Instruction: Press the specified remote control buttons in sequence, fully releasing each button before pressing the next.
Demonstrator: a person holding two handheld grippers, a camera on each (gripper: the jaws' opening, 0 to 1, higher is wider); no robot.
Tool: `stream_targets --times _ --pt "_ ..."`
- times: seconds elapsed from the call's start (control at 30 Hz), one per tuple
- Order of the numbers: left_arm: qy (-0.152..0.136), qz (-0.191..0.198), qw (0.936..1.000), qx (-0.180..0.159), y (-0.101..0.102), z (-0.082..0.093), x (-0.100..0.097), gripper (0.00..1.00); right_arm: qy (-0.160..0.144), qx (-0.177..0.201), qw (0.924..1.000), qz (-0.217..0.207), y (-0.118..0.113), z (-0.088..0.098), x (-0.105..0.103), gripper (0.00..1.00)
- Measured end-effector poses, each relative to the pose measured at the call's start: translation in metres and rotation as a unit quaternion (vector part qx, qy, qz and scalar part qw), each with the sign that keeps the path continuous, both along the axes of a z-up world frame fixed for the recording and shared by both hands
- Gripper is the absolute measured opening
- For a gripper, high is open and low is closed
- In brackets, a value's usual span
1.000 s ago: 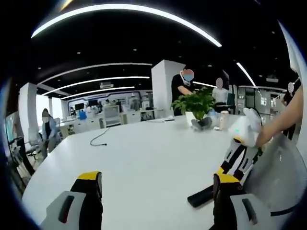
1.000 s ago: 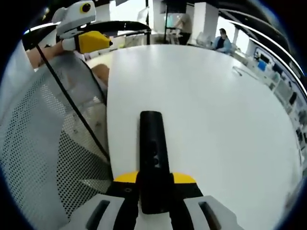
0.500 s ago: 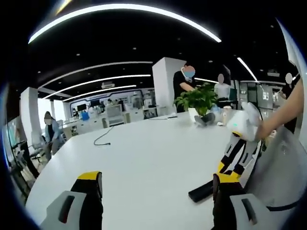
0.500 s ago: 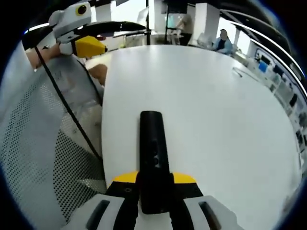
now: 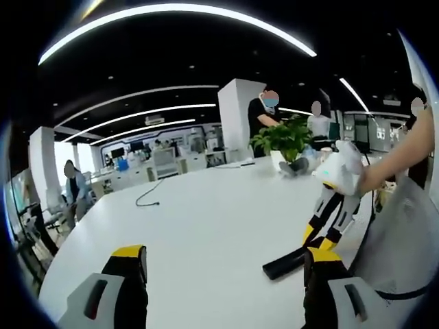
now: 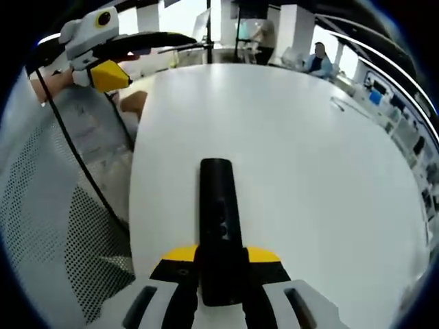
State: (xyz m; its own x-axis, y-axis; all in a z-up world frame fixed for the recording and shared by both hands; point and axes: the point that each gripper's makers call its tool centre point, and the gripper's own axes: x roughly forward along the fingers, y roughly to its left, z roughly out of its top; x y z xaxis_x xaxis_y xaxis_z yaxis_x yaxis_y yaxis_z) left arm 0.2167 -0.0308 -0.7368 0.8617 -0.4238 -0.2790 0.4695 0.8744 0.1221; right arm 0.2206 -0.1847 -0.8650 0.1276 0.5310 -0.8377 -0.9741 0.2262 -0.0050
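So the right claw (image 6: pixel 218 274) has its jaws pinched in tight on the near end of the black remote control (image 6: pixel 219 219), and the rest of it sticks straight out ahead of the claw over the white desk (image 6: pixel 309 157). My guess is that's the whole point of the grip: one claw steadies the remote with its button face up and out in the open, so the other one can come in and poke the buttons. From the left gripper view you can see the same thing side-on, with the remote (image 5: pixel 282 261) just right of and ahead of the left claw (image 5: pixel 226 277), its far end poking out from the right claw (image 5: pixel 326 229).

The left claw is spread wide with nothing between its jaws, just hanging over bare desk, so I'd say it's the free pressing tool.

As for writing, no brand or button labels I can read; the remote's markings are too small and dark.
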Motion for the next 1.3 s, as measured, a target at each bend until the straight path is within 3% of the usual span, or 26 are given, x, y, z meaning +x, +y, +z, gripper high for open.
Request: stream_targets --times 1.3 --pt "0.001 0.0 1.0 -0.002 0.001 0.0 0.001 0.97 0.005 -0.021 0.9997 0.015 0.004 -0.001 0.044 0.21"
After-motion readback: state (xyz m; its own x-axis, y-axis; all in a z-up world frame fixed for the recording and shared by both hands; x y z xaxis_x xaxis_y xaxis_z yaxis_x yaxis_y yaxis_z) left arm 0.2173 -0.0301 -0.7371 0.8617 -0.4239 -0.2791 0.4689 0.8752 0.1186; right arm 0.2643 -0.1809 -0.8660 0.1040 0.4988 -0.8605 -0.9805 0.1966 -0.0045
